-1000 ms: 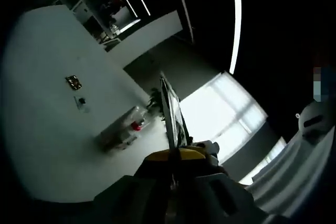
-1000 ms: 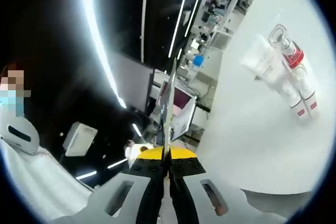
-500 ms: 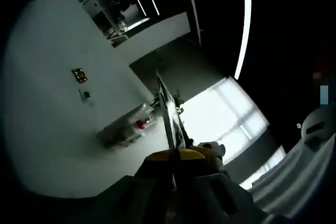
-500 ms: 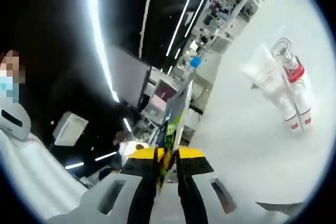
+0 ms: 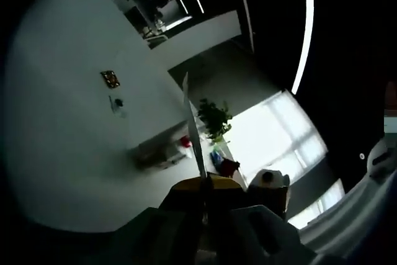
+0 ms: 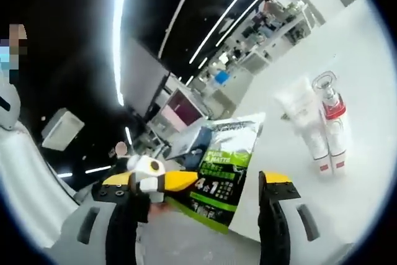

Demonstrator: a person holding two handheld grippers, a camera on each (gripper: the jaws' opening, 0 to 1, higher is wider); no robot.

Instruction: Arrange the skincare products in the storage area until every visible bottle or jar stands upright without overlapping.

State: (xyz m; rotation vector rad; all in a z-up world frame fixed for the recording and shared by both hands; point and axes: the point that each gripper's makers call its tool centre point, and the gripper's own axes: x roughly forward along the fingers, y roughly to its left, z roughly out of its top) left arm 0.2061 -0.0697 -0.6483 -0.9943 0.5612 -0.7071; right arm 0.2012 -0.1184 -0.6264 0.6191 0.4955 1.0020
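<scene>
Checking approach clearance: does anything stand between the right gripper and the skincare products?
Partly. A green printed pouch sits between the right gripper's open jaws, low and left of the skincare products. The white tabletop beside them looks bare.

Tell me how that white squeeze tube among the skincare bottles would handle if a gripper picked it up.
The white tube looks like soft plastic, so the jaws would probably dent it. It stands on its narrow cap with the wide crimped end up, so a nudge may tip it. It crowds the red-collared bottle, which could topple too.

lab or workshop: equipment shelving point(image 6: 273, 20), ceiling strip lights point(image 6: 220, 20), white table point(image 5: 68, 122).
</scene>
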